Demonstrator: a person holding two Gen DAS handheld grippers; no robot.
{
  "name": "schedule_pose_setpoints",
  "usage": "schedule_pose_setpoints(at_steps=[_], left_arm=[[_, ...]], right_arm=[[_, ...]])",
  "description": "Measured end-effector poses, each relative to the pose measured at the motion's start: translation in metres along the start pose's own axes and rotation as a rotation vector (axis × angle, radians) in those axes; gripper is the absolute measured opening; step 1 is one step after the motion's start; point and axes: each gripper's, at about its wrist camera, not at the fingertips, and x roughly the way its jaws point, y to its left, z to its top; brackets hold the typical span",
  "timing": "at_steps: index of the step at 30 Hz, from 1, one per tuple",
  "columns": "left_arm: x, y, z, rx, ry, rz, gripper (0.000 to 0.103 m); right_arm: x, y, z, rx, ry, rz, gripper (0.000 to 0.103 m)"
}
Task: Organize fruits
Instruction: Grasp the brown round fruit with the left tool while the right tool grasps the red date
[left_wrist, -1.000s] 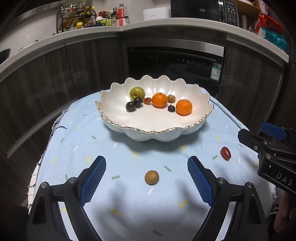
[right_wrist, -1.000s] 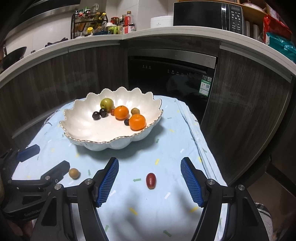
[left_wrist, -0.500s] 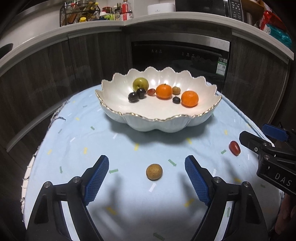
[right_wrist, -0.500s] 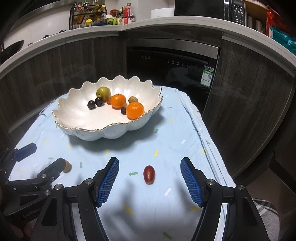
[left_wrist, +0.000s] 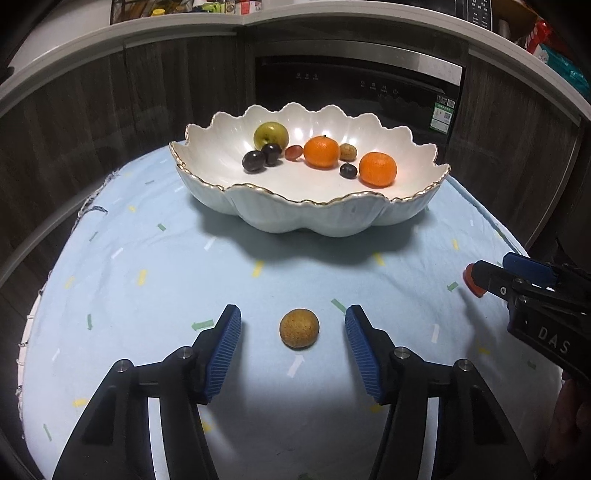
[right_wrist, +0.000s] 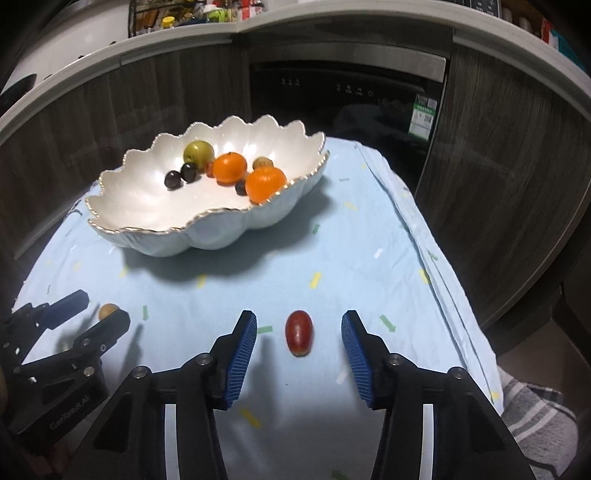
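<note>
Left gripper (left_wrist: 293, 336), spread, flanks one longan (left_wrist: 299, 328); right gripper (right_wrist: 299, 338), spread, marked "DAS", flanks one red grape tomato (right_wrist: 299, 332). Scalloped bowl (left_wrist: 295, 218): two tangerines (left_wrist: 321, 151), three dark grapes (left_wrist: 253, 161).

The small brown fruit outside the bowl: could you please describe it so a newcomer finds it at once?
Start at the white scalloped bowl on the blue tablecloth. On the cloth in front, the round, speckled tan fruit lies between the open left claw; the other loose fruit is red and oval.
</note>
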Motion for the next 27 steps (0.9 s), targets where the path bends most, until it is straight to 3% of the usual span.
schedule_pose_setpoints(at_steps=[6, 9, 19, 24, 27], left_arm=[[0.002, 0.002, -0.001, -0.012, 0.017, -0.019, 0.052], [0.006, 0.003, -0.001, -0.020, 0.037, -0.029, 0.046], [0.007, 0.004, -0.001, -0.028, 0.046, -0.038, 0.039], [0.007, 0.003, -0.001, -0.026, 0.045, -0.044, 0.023], [0.007, 0.002, -0.001, -0.022, 0.042, -0.042, 0.023]], right_arm=[[0.008, -0.003, 0.000, 0.021, 0.027, 0.017, 0.046], [0.012, -0.002, -0.001, 0.022, 0.041, 0.025, 0.040], [0.024, -0.004, -0.003, 0.030, 0.086, 0.026, 0.029], [0.024, -0.003, -0.002, 0.024, 0.088, 0.026, 0.020], [0.024, -0.003, -0.002, 0.028, 0.089, 0.030, 0.020]])
